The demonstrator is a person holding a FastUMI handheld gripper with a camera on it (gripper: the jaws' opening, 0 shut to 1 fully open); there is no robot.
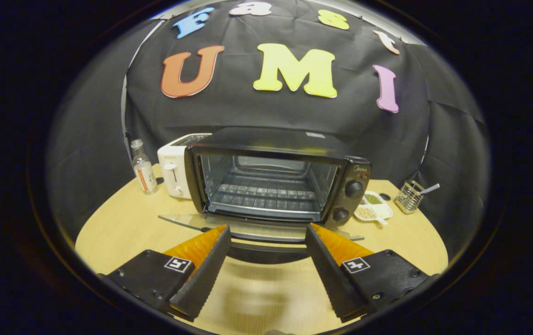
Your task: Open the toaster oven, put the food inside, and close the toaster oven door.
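Note:
A black toaster oven (276, 179) stands on the wooden table (122, 228), straight ahead of my fingers. Its glass door (257, 228) lies folded down flat toward me, and the door's dark handle (269, 249) sits between my fingertips. Inside, the wire rack (266, 193) is bare. Two knobs (354, 188) sit on the oven's right panel. My gripper (266, 230) is open, its fingers spread wide on either side of the door handle, with nothing pressed between them. No food is between the fingers.
A white toaster (176, 170) and a small clear bottle (143, 167) stand left of the oven. To the right lie a white divided dish (372, 207) with grains and a wire holder (408, 196) with a utensil. Bare tabletop lies beneath my fingers.

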